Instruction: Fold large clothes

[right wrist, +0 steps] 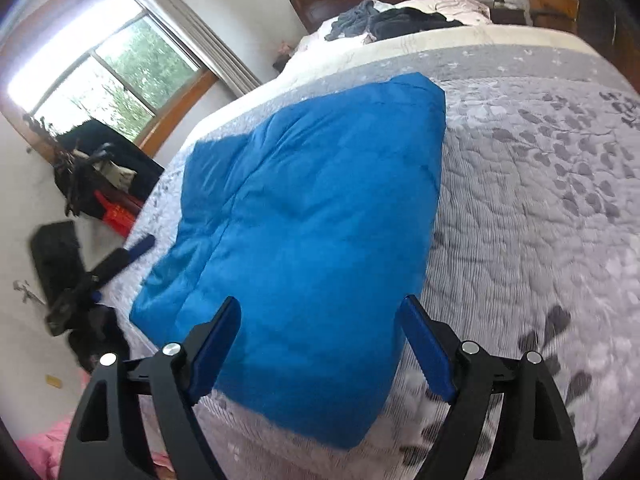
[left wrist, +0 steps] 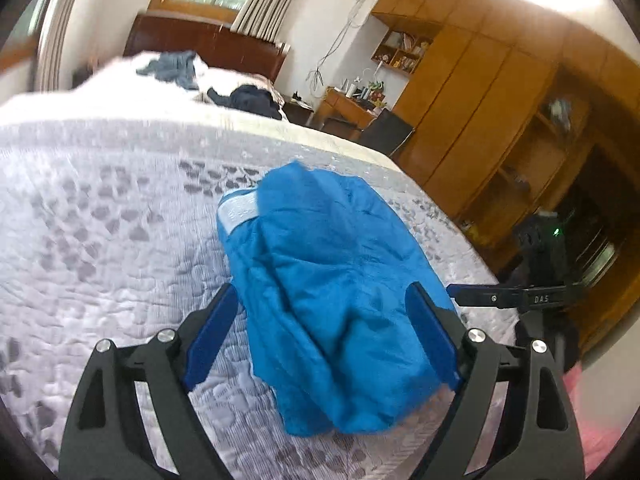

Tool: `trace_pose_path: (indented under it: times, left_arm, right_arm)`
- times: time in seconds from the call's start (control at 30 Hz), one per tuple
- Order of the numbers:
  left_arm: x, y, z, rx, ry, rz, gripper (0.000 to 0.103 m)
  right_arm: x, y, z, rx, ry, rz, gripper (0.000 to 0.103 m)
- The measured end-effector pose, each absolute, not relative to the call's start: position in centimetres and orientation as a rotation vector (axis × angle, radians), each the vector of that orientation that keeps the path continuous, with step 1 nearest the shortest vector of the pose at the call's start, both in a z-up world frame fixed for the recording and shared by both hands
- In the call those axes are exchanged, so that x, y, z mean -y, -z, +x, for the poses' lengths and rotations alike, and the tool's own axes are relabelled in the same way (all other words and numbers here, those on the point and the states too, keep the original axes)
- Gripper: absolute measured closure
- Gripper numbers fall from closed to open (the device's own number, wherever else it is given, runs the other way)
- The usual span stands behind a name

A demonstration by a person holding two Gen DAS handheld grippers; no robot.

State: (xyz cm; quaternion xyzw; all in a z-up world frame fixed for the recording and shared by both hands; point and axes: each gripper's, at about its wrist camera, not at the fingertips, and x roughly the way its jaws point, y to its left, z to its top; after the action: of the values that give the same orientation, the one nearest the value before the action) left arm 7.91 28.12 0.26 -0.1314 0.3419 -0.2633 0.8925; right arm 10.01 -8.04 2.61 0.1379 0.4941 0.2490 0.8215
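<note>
A bright blue garment [left wrist: 332, 288] lies folded into a compact bundle on the grey patterned bedspread [left wrist: 100, 216], a pale reflective strip showing at its far left corner. In the right wrist view the blue garment [right wrist: 304, 216] looks like a flat rectangle near the bed's near edge. My left gripper [left wrist: 322, 300] is open, its blue fingers either side of the bundle's near part, above the cloth. My right gripper [right wrist: 320, 312] is open too, hovering over the garment's near end. The right gripper's side [left wrist: 532, 296] shows at the bed's right edge, and the left gripper [right wrist: 100, 272] at the left.
Dark clothes [left wrist: 248, 98] and a grey-blue heap [right wrist: 352, 16] lie near the wooden headboard [left wrist: 208, 40]. Wooden wardrobes [left wrist: 480, 112] and a desk [left wrist: 344, 108] line the right wall. A window [right wrist: 100, 76], dark chair and red crate [right wrist: 118, 214] stand left. Pink cloth [right wrist: 52, 444] lies below the bed edge.
</note>
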Motion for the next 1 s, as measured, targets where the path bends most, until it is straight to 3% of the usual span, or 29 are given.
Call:
trace_pose_path:
  times: [0.2,0.6,1.0]
  left_arm:
    - [-26.7,1.7,5.3,-0.788,0.501,-0.172,0.017]
    - [-28.2,8.9,5.4,-0.953,0.473,-0.268,0.016]
    - [-28.6,4.8,1.3,-0.903,0.351,-0.246,0.011]
  right_arm:
    - [7.2,-2.0,7.7,-1.067,-0.479,0.231,0.020]
    - [6.7,2.2,7.8,-1.153,-0.489,0.253,0.014]
    - [7.3,-1.0,3.7,-1.036,-0.366,0.157,0.004]
